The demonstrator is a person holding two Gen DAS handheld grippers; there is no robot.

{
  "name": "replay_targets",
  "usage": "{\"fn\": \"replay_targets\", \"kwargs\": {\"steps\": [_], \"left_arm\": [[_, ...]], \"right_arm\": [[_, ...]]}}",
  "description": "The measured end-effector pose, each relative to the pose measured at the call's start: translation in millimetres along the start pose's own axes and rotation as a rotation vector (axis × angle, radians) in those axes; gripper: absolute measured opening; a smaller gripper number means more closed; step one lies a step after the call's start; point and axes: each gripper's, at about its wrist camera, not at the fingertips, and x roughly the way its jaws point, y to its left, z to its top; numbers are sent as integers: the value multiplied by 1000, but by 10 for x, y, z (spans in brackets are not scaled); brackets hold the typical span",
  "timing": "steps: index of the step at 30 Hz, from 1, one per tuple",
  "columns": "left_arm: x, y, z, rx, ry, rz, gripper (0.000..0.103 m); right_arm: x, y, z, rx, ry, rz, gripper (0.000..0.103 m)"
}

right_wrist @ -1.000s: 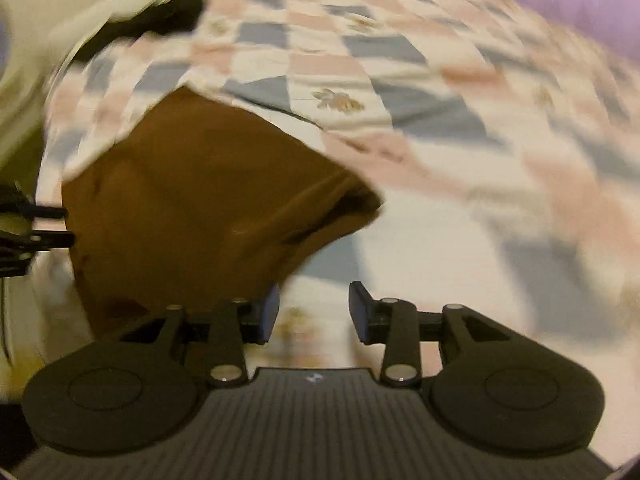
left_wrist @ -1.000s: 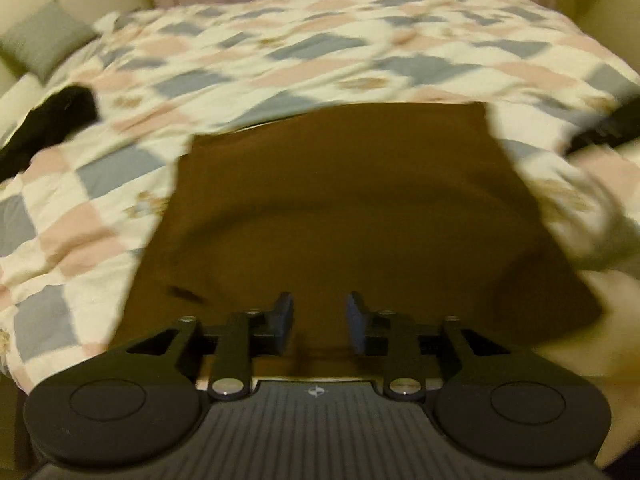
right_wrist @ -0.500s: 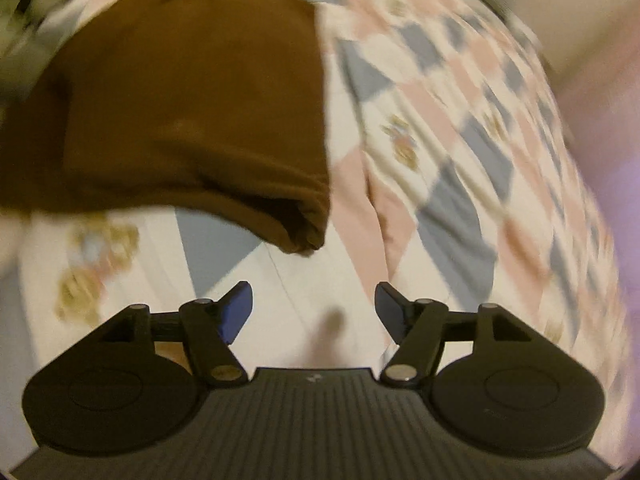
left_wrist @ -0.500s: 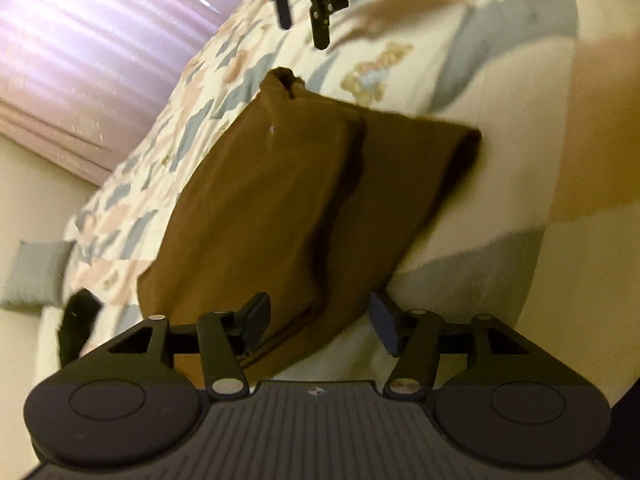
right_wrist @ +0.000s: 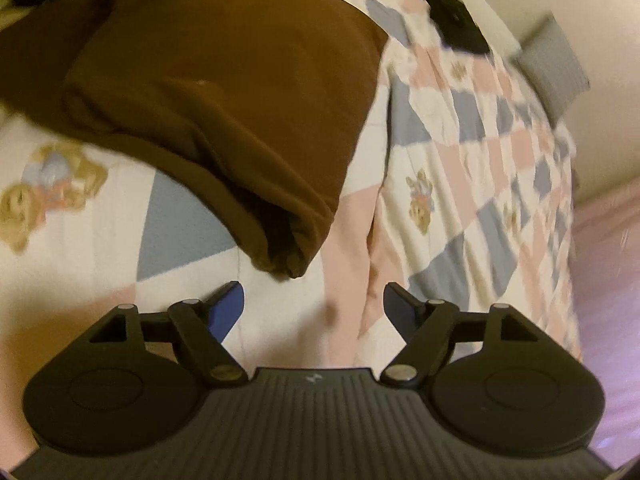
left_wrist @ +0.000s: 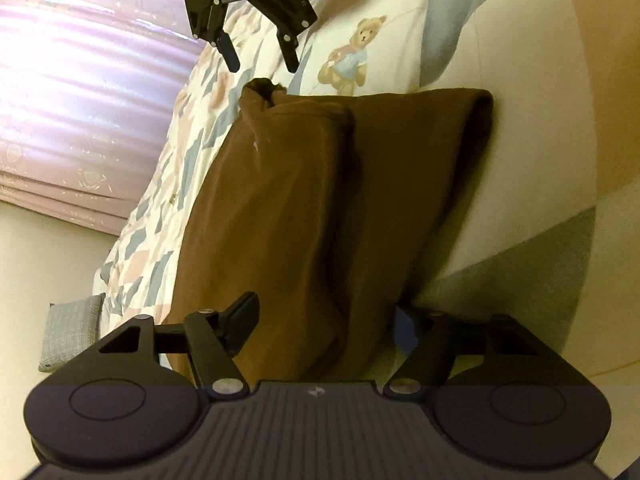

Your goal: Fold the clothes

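A brown garment [left_wrist: 304, 200] lies folded into a long strip on the patchwork bedspread [left_wrist: 520, 160]. My left gripper [left_wrist: 324, 320] is at its near end. The jaws are opening and the cloth's end lies between them, with the pads not visibly pressing it. At the far end my right gripper [left_wrist: 262, 66] hovers just past the bunched corner. In the right wrist view that rolled corner of the brown garment [right_wrist: 224, 100] sits just ahead of the right gripper [right_wrist: 312, 300]. Its jaws are opening too, with only bedspread [right_wrist: 460, 160] between them.
The bedspread has pink, blue and cream patches with teddy bears. A grey cushion [left_wrist: 72, 332] [right_wrist: 556, 64] and a black garment [right_wrist: 452, 12] lie near the bed's far side. A pink curtain [left_wrist: 80, 100] hangs beyond the bed.
Both views have rolled and dropped closer to the bed. The garment, earlier seen spread wide, now lies as a narrower folded strip. Both grippers' jaws stand wider than before.
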Motion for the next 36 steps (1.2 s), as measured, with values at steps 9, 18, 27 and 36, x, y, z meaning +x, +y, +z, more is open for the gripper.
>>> {"fn": "replay_targets", "kwargs": {"steps": [9,18,27,36], "left_arm": [[93,-65,-20,-56,32,17,40],[202,-209,62,-69,15,66,26],[197,339,-99,-456,37,-91,10],[247,1431,-1011,-1296,152,-158,9]], "right_arm": [[123,208,-278,-638,-213,-38,74],[478,188,-346,-907,-377,-61,46],[309,-550,398,-790,-205,341,16],[751,-1676,1876,-447,-165,530,16]]}}
